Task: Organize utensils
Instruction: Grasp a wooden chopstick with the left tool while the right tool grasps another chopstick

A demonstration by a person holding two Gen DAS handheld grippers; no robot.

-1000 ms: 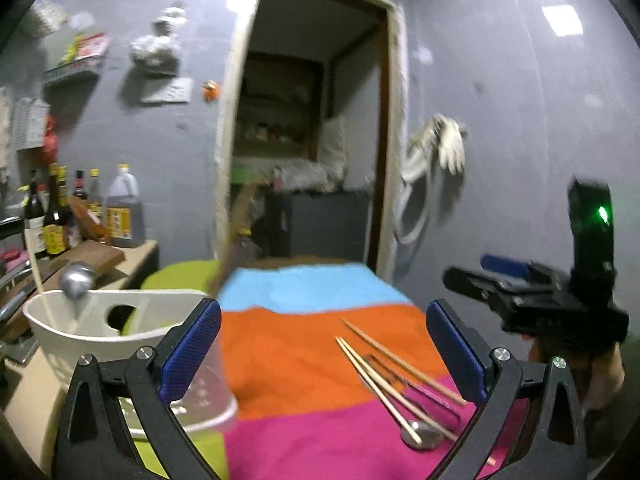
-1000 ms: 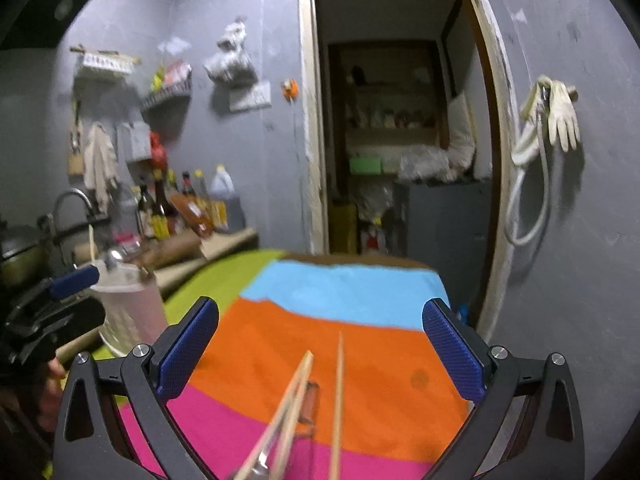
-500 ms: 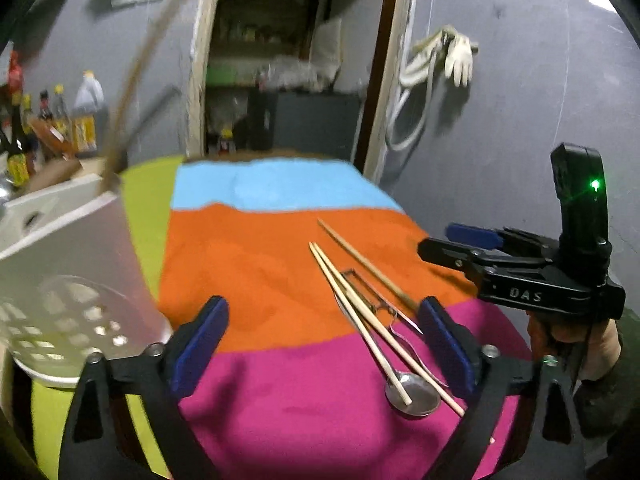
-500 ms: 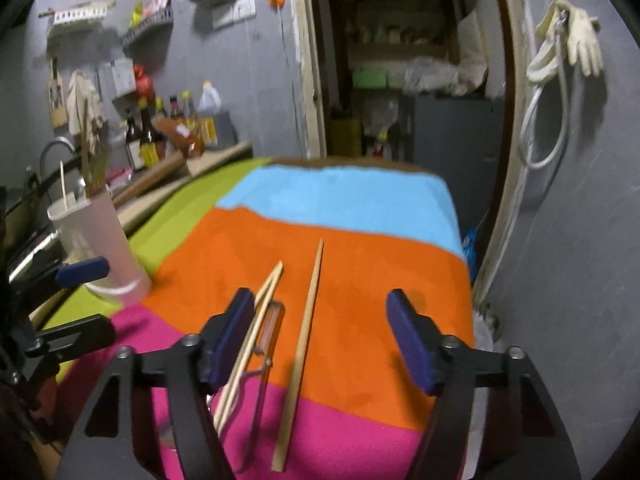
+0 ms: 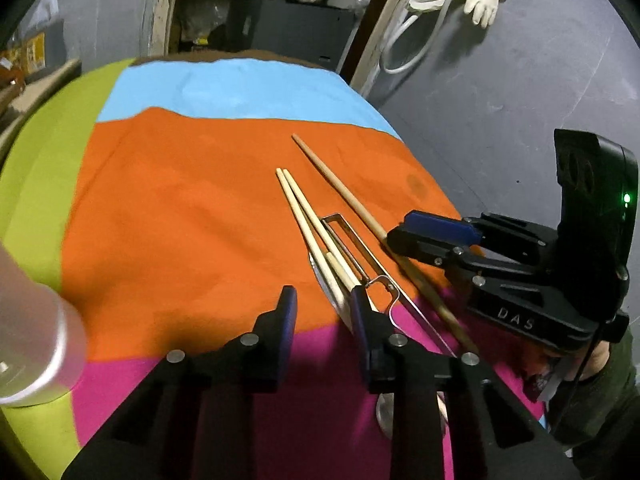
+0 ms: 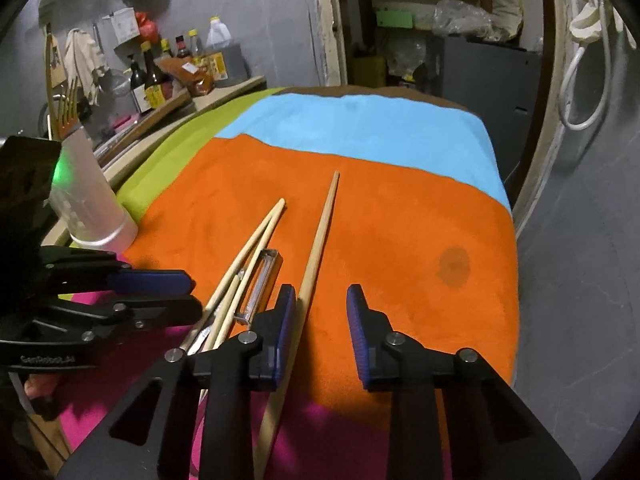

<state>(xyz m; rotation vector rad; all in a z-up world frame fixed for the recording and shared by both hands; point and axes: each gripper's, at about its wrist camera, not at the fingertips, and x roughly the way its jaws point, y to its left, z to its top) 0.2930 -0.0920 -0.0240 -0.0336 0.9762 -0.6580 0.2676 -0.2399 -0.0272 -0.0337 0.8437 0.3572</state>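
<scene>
Left wrist view: left hand-held gripper (image 5: 324, 306) at lower centre, jaws narrowed, gripping nothing; its right-hand finger sits right at the pale chopstick pair (image 5: 304, 216).
Right wrist view: right hand-held gripper (image 6: 321, 312) at lower centre, jaws part-open and empty; the single chopstick (image 6: 316, 240) runs beside its left-hand finger and under the frame.
Key relation: long axes run near end to far end, roughly in line with each gripper's fingers; right is nearer the single stick, left nearer the pair.
Looks: thin light wood, single one darker; metal peeler (image 6: 260, 280) lies against the pair.
Location: orange band of the striped cloth (image 6: 400, 216) on the table.
Holder: white utensil cup (image 6: 90, 208) at left, well apart.
</scene>
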